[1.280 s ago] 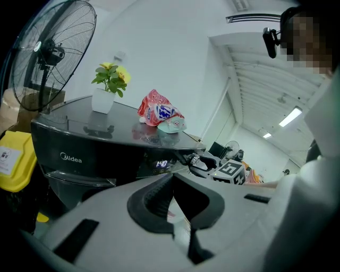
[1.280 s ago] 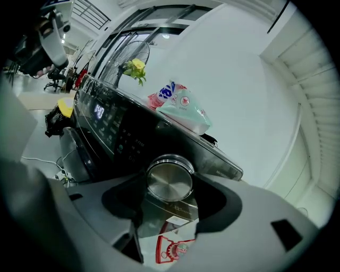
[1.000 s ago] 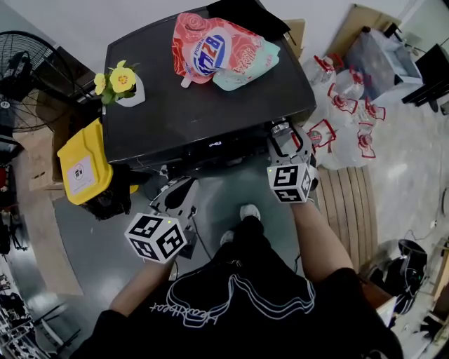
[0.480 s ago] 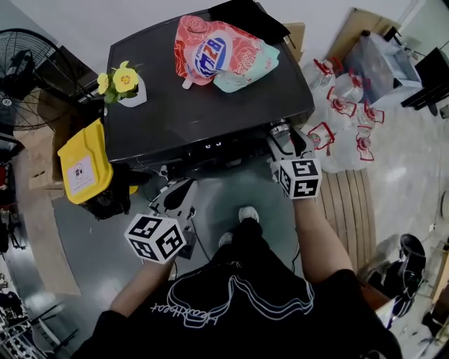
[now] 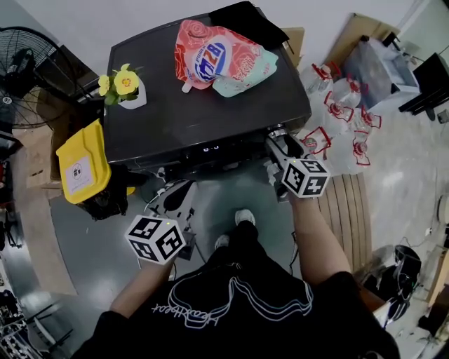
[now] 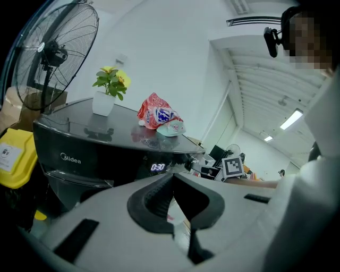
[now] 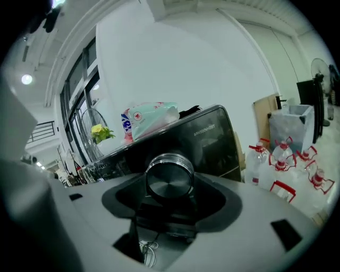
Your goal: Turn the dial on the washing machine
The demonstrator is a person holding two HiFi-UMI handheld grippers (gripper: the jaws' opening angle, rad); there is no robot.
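Note:
The black washing machine (image 5: pixel 203 105) stands in front of me, its lit display (image 6: pixel 157 167) on the front panel. Its round metal dial (image 7: pixel 169 178) sits at the panel's right end (image 5: pixel 278 131). My right gripper (image 5: pixel 282 145) reaches level to it, rolled over to one side. In the right gripper view its dark jaws stand on either side of the dial, and the gripper (image 7: pixel 170 185) is shut on it. My left gripper (image 5: pixel 179 194) hangs low in front of the machine's left half, apart from it. Its jaws meet at the tips (image 6: pixel 172 178) with nothing between them.
On the machine's top lie a red and green detergent pouch (image 5: pixel 224 56), a potted yellow flower (image 5: pixel 125 85) and a black cloth (image 5: pixel 245 17). A yellow container (image 5: pixel 81 168) and a fan (image 5: pixel 24 70) stand at the left. Water bottles (image 5: pixel 344 105) and a wooden slatted mat (image 5: pixel 351 203) lie at the right.
My right gripper has rolled clockwise about the dial, its marker cube tipping over to the right. The left gripper has stayed where it was.

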